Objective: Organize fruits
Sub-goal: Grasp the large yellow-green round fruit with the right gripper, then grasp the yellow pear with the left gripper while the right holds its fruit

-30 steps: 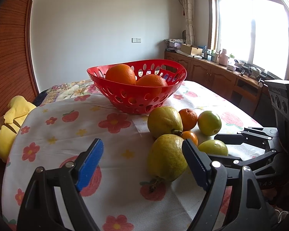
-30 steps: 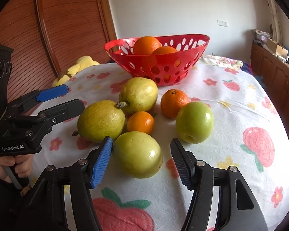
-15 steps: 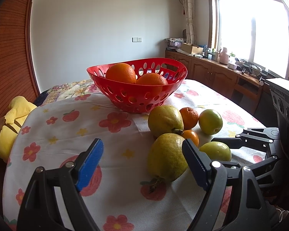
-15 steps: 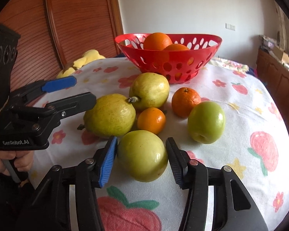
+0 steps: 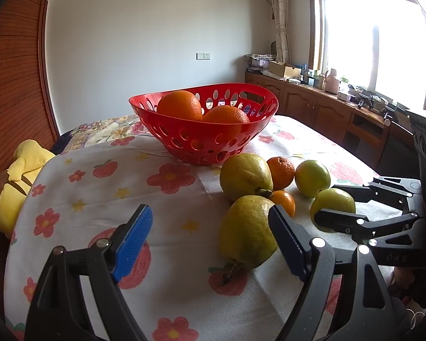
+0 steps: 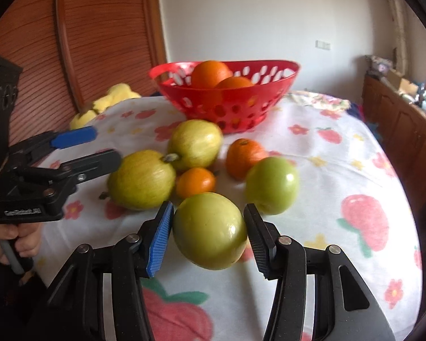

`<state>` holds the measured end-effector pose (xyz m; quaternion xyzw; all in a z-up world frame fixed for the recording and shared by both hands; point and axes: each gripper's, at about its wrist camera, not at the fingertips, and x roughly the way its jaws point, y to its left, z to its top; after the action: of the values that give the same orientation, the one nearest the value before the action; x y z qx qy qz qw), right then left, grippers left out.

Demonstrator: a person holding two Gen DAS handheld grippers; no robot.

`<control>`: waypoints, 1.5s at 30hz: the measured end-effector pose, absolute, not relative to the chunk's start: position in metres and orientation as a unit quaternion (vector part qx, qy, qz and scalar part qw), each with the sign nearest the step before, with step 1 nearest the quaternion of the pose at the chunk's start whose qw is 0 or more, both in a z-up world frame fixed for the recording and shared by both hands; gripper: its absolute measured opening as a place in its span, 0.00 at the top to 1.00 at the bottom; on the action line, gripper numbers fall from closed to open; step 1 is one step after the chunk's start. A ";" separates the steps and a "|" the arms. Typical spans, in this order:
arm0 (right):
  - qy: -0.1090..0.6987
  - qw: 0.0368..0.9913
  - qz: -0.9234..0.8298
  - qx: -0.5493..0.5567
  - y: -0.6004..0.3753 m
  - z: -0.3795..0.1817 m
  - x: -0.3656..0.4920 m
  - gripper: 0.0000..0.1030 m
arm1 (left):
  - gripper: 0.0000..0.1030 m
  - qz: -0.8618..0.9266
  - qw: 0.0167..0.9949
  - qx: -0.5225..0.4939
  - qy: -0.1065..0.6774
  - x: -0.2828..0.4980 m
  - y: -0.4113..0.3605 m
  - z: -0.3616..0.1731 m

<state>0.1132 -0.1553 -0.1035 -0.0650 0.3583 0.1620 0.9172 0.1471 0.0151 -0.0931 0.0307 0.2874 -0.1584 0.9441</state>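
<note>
Two oranges [image 5: 179, 105] in the basket [image 5: 213, 145]; six fruits [image 6: 194, 143] on the cloth.

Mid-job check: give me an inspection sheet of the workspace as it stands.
Surface: floral tablecloth covering the table.
Job's things: red basket holding two oranges; two pears, two small oranges and one green apple loose on the cloth.
Clutter: yellow plush toy at the table's edge.
Grippers: left hand-held gripper open, empty; right hand-held gripper shut on the near green apple.
Cables: nothing seen.
Surroundings: wooden cabinets, window.
</note>
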 end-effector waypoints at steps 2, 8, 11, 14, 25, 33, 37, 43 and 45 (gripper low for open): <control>0.364 0.916 0.156 -0.069 -0.156 -0.107 0.115 0.49 | 0.19 -0.158 0.944 0.032 0.288 0.147 0.015 -0.093; 0.372 0.913 0.152 -0.072 -0.156 -0.111 0.114 0.49 | 0.19 -0.159 0.943 0.041 0.288 0.146 0.011 -0.093; 0.371 0.913 0.154 -0.073 -0.156 -0.111 0.116 0.49 | 0.19 -0.160 0.943 0.059 0.287 0.145 0.004 -0.092; 0.372 0.913 0.155 -0.069 -0.156 -0.111 0.117 0.49 | 0.19 -0.169 0.937 0.067 0.297 0.144 -0.004 -0.093; 0.373 0.913 0.156 -0.063 -0.157 -0.111 0.118 0.48 | 0.20 -0.178 0.915 0.073 0.355 0.165 -0.019 -0.099; 0.376 0.912 0.154 -0.059 -0.158 -0.112 0.120 0.48 | 0.26 -0.195 0.901 0.080 0.378 0.165 -0.028 -0.110; 0.377 0.911 0.153 -0.062 -0.157 -0.113 0.120 0.48 | 0.27 -0.195 0.901 0.081 0.378 0.163 -0.030 -0.110; 0.380 0.910 0.154 -0.060 -0.157 -0.115 0.121 0.48 | 0.43 -0.196 0.902 0.080 0.376 0.161 -0.029 -0.110; 0.380 0.910 0.153 -0.061 -0.157 -0.115 0.121 0.48 | 0.43 -0.194 0.903 0.090 0.372 0.158 -0.031 -0.111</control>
<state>0.1207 -0.1572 -0.1146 -0.0608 0.3797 0.1533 0.9103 0.1584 -0.0312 -0.1105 0.0899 0.3721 -0.1938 0.9033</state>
